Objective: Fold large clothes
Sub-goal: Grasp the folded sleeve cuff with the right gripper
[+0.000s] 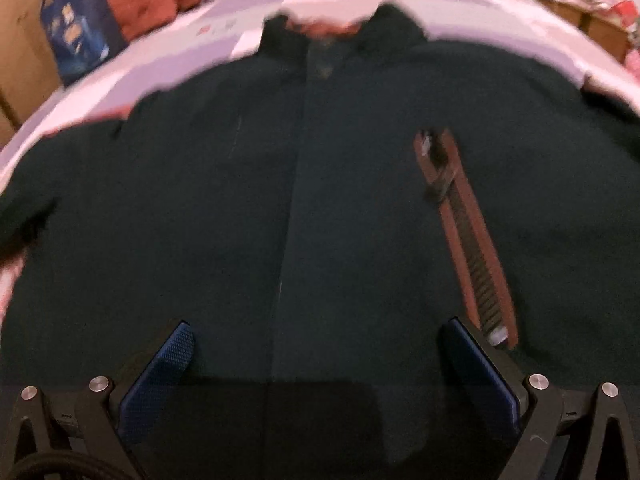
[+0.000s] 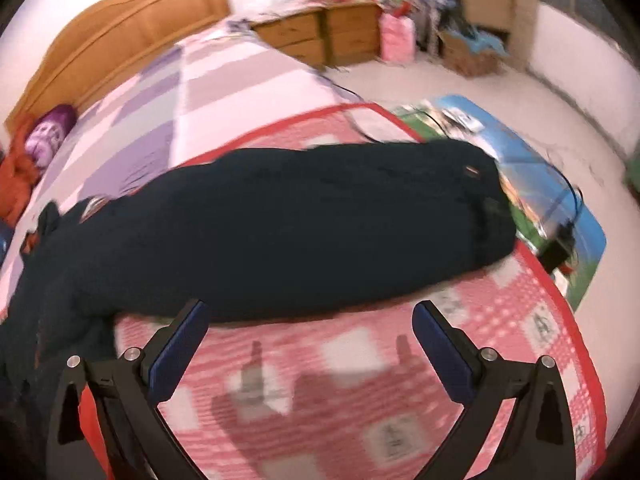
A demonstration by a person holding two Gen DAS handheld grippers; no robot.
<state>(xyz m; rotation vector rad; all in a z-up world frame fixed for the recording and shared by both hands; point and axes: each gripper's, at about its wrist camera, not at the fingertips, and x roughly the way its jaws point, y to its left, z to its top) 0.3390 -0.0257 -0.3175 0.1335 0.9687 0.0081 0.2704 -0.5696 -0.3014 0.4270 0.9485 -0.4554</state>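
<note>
Left wrist view: dark jacket (image 1: 320,200) spreads ahead of wide left gripper (image 1: 316,354); right gripper (image 2: 312,334) likewise wide.

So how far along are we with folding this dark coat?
Done: the dark coat lies spread front-up on the bed, sleeve stretched out sideways. In hand: nothing; the left hand-held gripper and right hand-held gripper are both open and empty. Left: every fold.

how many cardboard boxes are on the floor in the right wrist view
2. One tall open cardboard box stands against the far wall; a lower open box sits on the floor just in front of it. More may be hidden in the clutter beside them.
</note>
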